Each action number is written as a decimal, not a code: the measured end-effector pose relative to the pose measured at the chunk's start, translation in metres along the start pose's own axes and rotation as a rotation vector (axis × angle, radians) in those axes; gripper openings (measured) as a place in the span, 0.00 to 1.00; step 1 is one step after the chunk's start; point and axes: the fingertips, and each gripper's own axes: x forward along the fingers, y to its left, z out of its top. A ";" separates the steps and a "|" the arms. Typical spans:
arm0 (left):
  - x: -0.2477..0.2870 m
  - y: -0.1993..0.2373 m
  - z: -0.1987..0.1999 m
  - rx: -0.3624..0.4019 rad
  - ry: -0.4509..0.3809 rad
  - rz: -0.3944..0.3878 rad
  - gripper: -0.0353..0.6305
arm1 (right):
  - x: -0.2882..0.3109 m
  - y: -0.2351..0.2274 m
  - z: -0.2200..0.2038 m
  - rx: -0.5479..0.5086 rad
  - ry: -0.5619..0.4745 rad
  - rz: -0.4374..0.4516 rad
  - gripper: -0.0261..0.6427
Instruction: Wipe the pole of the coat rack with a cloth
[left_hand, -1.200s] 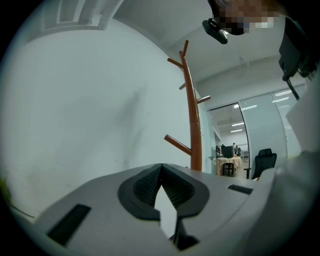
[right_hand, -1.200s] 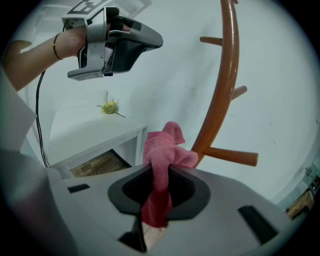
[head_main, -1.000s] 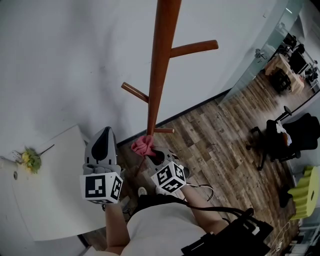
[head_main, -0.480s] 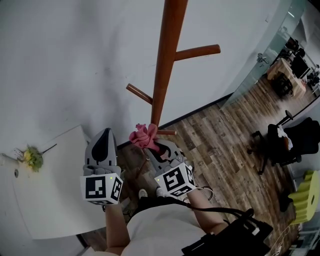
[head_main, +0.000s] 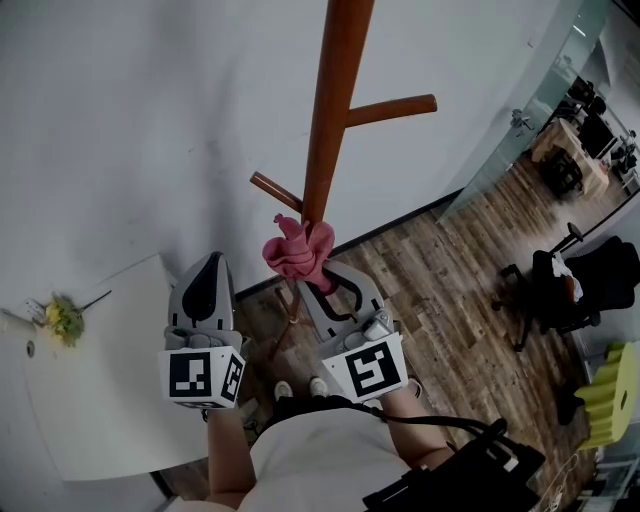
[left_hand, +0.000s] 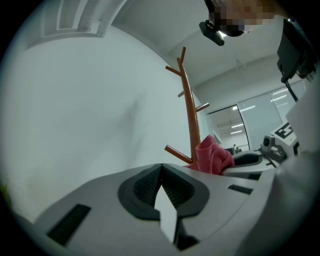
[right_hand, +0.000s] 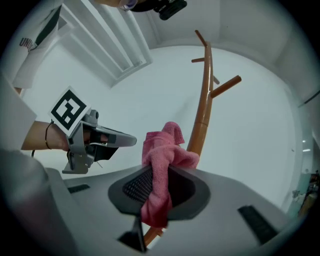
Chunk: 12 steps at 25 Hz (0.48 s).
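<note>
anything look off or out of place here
Nothing stands out. The right gripper is shut on the pink cloth at the coat rack pole, and the left gripper is shut, empty, off to the side.

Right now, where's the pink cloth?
The cloth is centre of the head view, clamped in the right gripper, against the pole just below a side peg.

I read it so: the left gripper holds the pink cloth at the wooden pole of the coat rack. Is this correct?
Not quite: it is the right gripper that holds the pink cloth at the wooden pole of the coat rack. The right gripper view shows the cloth clamped between its jaws. The left gripper is shut with nothing in it.
</note>
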 end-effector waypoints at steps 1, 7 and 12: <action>0.001 0.000 0.002 0.005 -0.004 -0.004 0.07 | -0.002 -0.004 0.003 -0.009 -0.007 -0.014 0.16; 0.007 -0.005 0.009 0.016 -0.020 -0.019 0.07 | -0.016 -0.042 0.037 0.246 -0.288 -0.253 0.16; 0.009 -0.005 0.010 0.020 -0.022 -0.026 0.07 | -0.021 -0.050 0.037 0.244 -0.286 -0.293 0.16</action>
